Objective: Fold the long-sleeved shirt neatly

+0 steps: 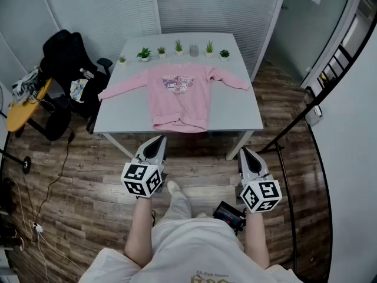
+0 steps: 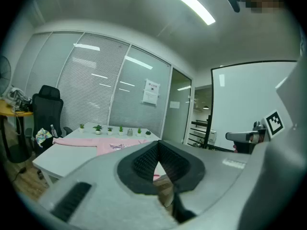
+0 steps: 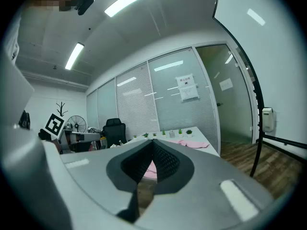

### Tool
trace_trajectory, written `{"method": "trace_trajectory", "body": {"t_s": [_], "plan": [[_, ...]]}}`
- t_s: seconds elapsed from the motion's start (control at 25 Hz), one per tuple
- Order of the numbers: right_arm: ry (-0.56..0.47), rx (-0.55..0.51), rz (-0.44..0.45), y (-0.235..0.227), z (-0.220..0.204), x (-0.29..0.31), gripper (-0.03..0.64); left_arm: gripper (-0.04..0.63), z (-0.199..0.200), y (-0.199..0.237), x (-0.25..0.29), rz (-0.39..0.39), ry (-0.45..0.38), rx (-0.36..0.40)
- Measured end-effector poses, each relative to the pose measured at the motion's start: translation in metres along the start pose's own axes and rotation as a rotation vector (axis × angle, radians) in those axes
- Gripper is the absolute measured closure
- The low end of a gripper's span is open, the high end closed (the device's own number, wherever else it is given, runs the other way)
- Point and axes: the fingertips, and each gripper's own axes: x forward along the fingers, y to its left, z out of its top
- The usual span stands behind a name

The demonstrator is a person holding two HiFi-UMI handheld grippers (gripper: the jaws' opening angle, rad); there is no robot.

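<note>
A pink long-sleeved shirt (image 1: 179, 93) with a cartoon print lies flat on the grey table (image 1: 235, 114), sleeves spread to either side, its hem bunched at the near edge. The shirt (image 2: 112, 146) shows beyond the jaws in the left gripper view, and the shirt (image 3: 192, 144) likewise in the right gripper view. My left gripper (image 1: 159, 139) is shut and empty, held level in front of the table's near edge. Over to the right, my right gripper (image 1: 244, 151) is also shut with nothing in it, short of the table.
Small potted plants (image 1: 144, 53) and a grey cup (image 1: 194, 50) line the table's far edge. A black office chair (image 1: 68, 63) with clutter and a yellow side table (image 1: 23, 108) stand left. A black stand (image 1: 283, 140) and railing are at right. Cables cross the wooden floor.
</note>
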Motion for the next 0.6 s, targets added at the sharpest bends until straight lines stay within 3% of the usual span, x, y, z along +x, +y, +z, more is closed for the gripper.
{"method": "trace_trajectory", "body": {"t_s": [0.6], "plan": [[0.003, 0.001, -0.052, -0.002, -0.002, -0.037, 0.606, 0.588, 0.008, -0.036, -0.020, -0.042, -0.021, 0.012]]}}
